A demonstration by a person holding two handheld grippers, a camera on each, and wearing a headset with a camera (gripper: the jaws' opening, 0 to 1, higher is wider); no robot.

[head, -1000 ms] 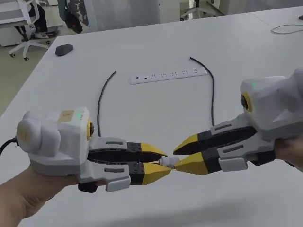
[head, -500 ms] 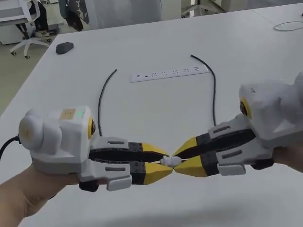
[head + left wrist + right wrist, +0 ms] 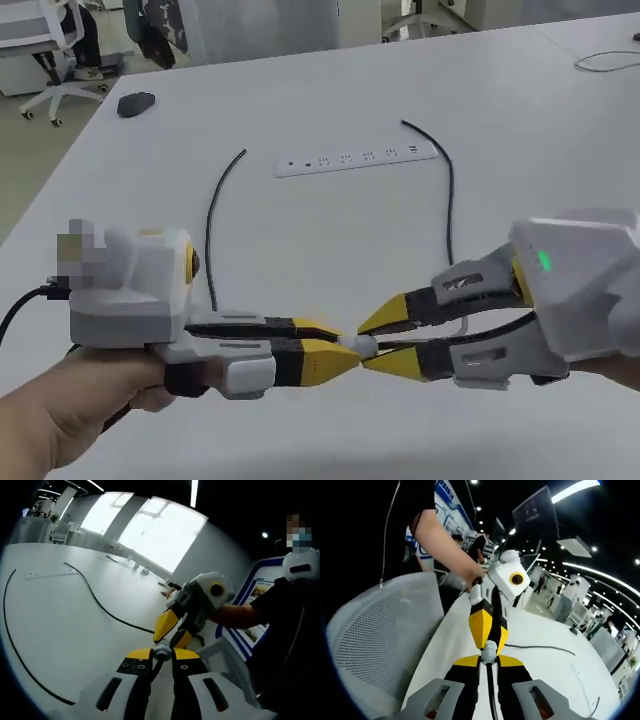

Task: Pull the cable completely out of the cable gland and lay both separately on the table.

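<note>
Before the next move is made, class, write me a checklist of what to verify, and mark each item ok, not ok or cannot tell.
1. Left claw shut on the cable gland: ok.
2. Right claw shut on the cable just behind the gland: ok.
3. Cable fully out of the gland: not ok, it sits in it.
4. Length of cable left inside the gland: cannot tell.
5. Power strip well away from both claws: ok.
</note>
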